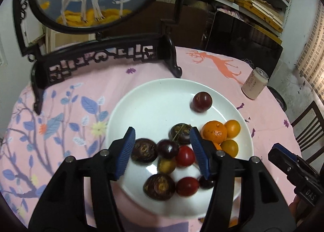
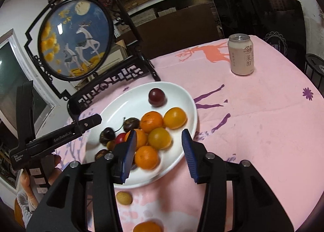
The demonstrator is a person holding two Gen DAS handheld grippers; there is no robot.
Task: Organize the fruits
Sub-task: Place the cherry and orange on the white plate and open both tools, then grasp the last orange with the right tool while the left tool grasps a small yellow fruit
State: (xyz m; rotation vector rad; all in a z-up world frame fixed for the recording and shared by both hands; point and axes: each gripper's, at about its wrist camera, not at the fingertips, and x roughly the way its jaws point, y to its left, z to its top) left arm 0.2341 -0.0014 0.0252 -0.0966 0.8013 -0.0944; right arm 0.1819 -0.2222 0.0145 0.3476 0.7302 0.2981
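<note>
Left gripper (image 1: 162,151): my jaws released, ribbed blue pads clamping nothing, above the fruit.
Right gripper (image 2: 158,157): also released, empty, over the plate's near edge.
Plate (image 1: 154,98): round glossy white, mid-table on pink printed cloth.
Fruit: smooth dark plum (image 1: 202,102) alone at the far rim; dimpled tangerine (image 1: 214,131), cherry tomatoes (image 1: 185,156), wrinkled dark fruits clustered near.
Stray: pale oval fruit (image 2: 124,198) on the cloth off the near rim.
Can (image 2: 241,54): upright, far right edge.
</note>
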